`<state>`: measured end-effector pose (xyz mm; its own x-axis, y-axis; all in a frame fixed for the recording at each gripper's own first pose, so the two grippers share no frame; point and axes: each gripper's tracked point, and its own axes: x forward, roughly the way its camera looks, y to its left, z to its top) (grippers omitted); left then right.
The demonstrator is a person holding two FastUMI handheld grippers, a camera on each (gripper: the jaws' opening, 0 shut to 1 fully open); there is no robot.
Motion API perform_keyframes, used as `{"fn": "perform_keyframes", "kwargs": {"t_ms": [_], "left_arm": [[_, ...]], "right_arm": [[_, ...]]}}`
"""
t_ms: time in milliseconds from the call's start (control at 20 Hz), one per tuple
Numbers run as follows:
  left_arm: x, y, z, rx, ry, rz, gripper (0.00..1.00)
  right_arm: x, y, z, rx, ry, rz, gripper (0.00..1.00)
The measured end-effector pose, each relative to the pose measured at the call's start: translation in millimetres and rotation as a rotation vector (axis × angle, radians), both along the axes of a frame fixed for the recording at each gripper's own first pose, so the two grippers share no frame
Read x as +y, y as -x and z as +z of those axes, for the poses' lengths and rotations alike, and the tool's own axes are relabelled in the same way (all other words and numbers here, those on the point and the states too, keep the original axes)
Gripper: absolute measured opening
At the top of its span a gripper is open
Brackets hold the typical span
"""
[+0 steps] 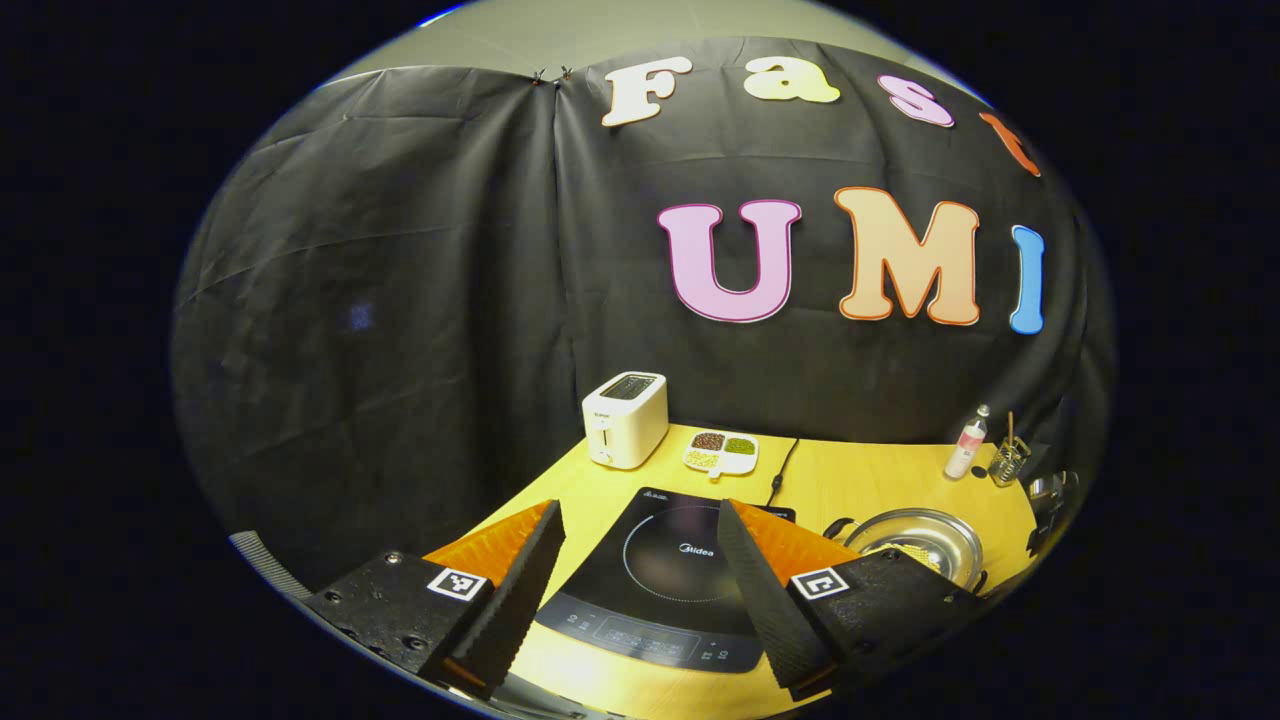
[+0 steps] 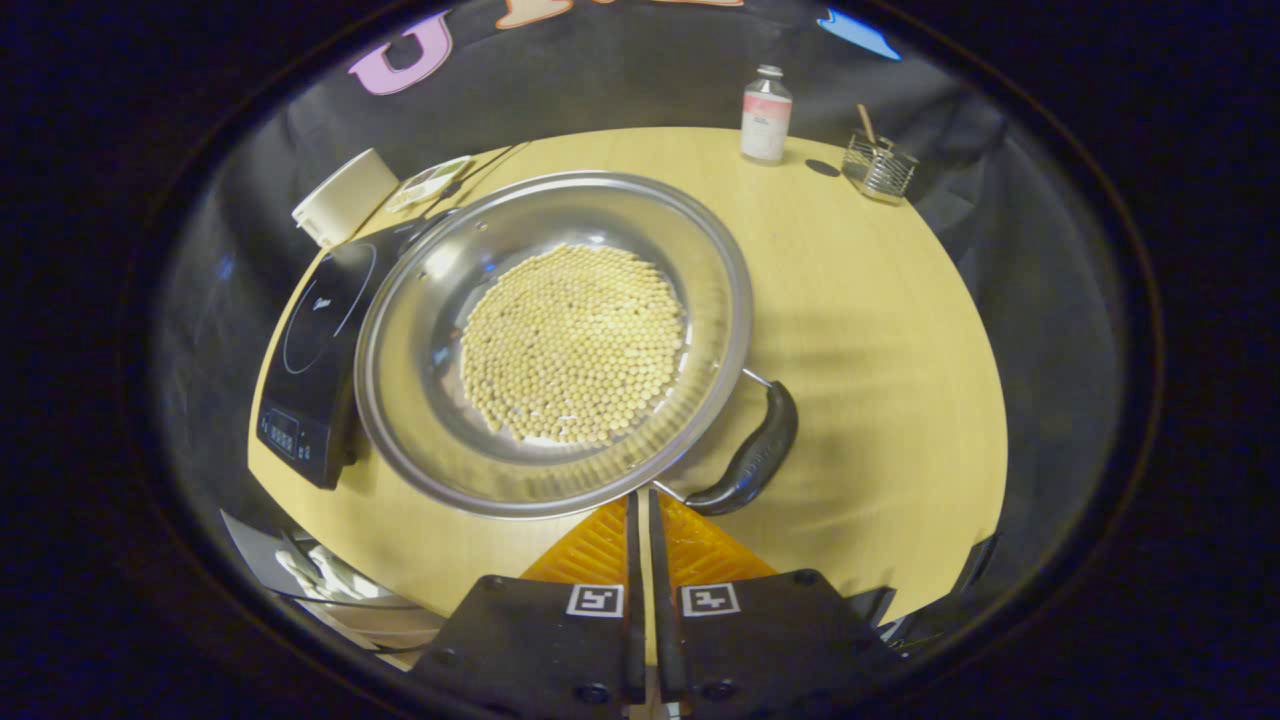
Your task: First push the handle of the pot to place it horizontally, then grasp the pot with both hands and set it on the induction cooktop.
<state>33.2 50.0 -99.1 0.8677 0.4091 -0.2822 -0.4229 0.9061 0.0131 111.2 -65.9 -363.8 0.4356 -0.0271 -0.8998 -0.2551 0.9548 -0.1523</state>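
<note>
Right gripper view: I see my right claw (image 2: 642,500) pressed together beside the pot (image 2: 555,340) handle (image 2: 750,455); left claw (image 1: 640,535) spread above the induction cooktop (image 1: 665,580).

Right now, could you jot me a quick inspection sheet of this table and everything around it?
Surface: yellow wooden table, round-edged.
Job's things: steel pot holding pale beans, black handle at its near right; induction cooktop bare, beside the pot.
Clutter: white toaster, divided snack dish, bottle, wire holder.
Grippers: left gripper open above the cooktop; right gripper shut, empty, tips by the handle.
Cables: black cord behind the cooktop.
Surroundings: black cloth wall.
</note>
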Motion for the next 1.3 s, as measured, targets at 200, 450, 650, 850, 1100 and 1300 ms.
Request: {"fn": "perform_keyframes", "kwargs": {"t_ms": [200, 450, 650, 850, 1100, 1300], "left_arm": [[-5.8, 1.5, -6.1, 0.014, 0.028, 0.002, 0.95], [-12.6, 0.8, -3.8, 0.011, 0.029, 0.012, 0.95], [-17.5, 0.0, -6.2, 0.015, 0.038, 0.022, 0.95], [-24.5, -0.1, -6.6, 0.021, 0.045, 0.029, 0.95], [-31.2, -3.8, -8.5, 0.029, 0.044, 0.027, 0.95], [-42.6, -14.7, -11.7, 0.036, 0.056, -0.001, 0.95]], "right_arm": [[-12.4, -17.5, 2.9, -0.026, 0.016, -0.003, 0.07], [-21.5, -36.5, 5.5, -0.038, 0.02, -0.001, 0.07], [-24.7, -52.9, 5.8, -0.05, 0.018, -0.006, 0.07], [-28.4, -65.0, 7.6, -0.05, 0.008, -0.007, 0.06], [-28.9, -72.0, 9.6, -0.036, -0.013, 0.009, 0.0], [-30.2, -70.0, 9.1, -0.005, -0.052, 0.01, 0.04]]}}
